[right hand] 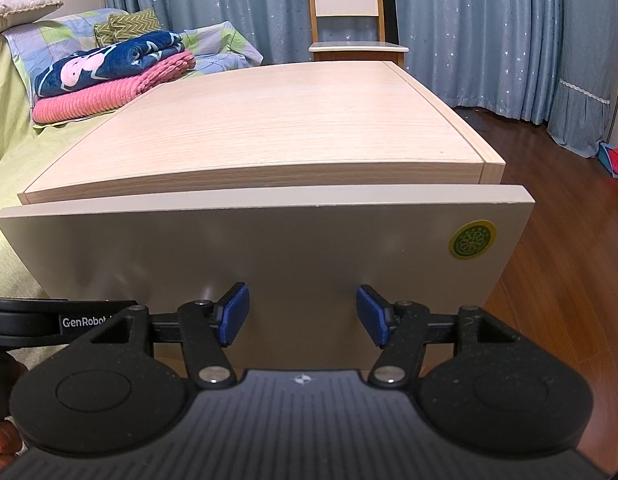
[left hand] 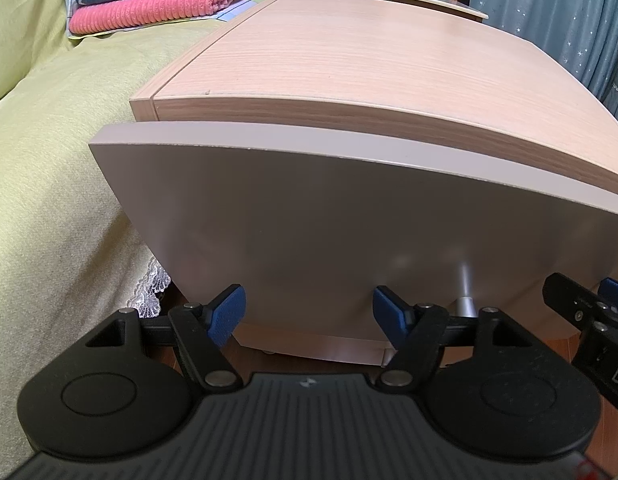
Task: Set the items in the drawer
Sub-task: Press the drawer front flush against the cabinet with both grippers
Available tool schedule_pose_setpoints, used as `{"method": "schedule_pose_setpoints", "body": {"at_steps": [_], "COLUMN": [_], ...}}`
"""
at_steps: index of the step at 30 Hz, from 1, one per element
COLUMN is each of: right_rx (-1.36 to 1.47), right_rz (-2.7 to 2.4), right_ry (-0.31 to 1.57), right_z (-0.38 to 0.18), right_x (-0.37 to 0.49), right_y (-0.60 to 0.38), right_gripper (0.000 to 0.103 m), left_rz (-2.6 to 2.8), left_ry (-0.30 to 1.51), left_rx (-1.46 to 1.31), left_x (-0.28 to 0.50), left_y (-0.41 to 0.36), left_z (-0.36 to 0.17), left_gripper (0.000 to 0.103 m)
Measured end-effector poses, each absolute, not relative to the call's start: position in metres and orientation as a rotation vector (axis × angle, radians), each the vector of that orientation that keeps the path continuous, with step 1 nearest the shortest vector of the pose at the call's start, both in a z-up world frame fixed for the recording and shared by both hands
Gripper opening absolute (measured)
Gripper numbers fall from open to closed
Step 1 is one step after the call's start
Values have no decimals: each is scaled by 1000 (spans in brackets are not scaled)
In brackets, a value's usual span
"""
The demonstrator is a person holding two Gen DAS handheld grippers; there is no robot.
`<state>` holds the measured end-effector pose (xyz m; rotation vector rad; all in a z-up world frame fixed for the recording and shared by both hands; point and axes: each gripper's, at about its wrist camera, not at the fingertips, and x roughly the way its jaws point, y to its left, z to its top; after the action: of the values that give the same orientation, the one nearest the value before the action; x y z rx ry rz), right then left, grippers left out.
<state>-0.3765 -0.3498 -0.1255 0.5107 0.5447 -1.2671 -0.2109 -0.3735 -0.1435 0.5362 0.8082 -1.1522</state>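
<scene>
Before the smooth grey drawer front (right hand: pixel 269 248) – under a pale wood-grain top (right hand: pixel 269 132) – both claws, left gripper (left hand: pixel 308 314) and right gripper (right hand: pixel 303 314), gape empty

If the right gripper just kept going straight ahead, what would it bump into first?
Most likely the grey drawer front. The right gripper is open and points squarely at that panel, with nothing visible between its fingers and the panel. How close it is cannot be judged.
</scene>
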Motion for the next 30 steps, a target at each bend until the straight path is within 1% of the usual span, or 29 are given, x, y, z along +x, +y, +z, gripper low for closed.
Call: {"method": "schedule_pose_setpoints", "body": {"at_steps": [30], "right_rx": [513], "right_rz": [-1273], "right_ry": [537], "right_z": [-128], "right_x": [-371], "right_y": [-358], "right_gripper": [58], "left_rz": [-1159], "left_ry": [813], "left_rx": [524], "left_x": [-204], "left_y": [-370], "left_z": [-145], "left_gripper": [72]}}
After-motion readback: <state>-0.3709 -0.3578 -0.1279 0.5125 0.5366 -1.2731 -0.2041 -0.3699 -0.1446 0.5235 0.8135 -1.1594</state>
